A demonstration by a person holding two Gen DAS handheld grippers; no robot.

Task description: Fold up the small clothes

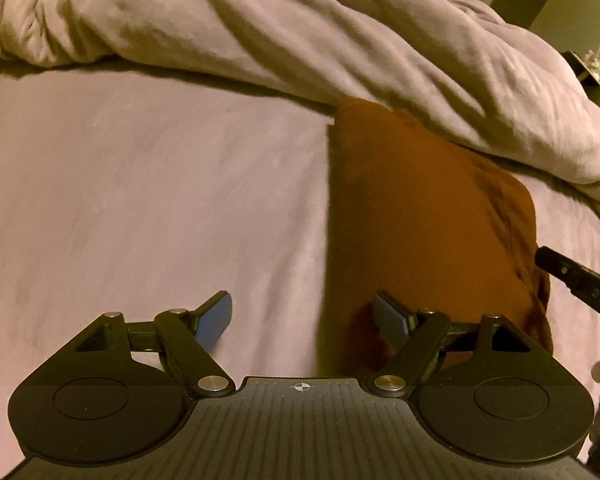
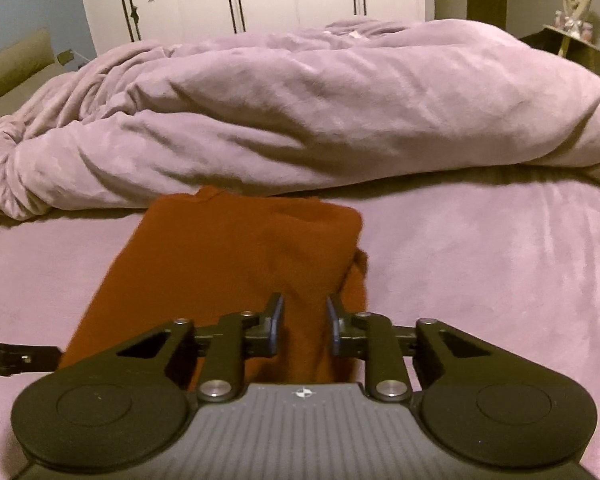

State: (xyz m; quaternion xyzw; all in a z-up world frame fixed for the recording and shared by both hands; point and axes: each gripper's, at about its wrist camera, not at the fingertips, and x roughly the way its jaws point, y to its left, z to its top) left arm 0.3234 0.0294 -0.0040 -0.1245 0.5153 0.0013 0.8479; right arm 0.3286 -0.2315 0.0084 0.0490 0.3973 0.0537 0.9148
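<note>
Rust garment [image 2: 228, 272] folded narrow, mid-bed by duvet [image 2: 300, 112].
Left gripper [image 1: 304, 316] wide, straddling its edge; right gripper [image 2: 304, 324] narrow, empty above cloth, likely regrasping.

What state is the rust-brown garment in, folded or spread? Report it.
Folded. The rust-brown garment lies on the bed sheet as a narrow strip with straight side edges, a layered edge showing along its right side.

Rust-brown garment [image 2: 236, 264] matt knit cloth; duvet [image 2: 300, 112] soft brushed fabric; gripper fingers [image 1: 216, 320] matt plastic, metal rivets
</note>
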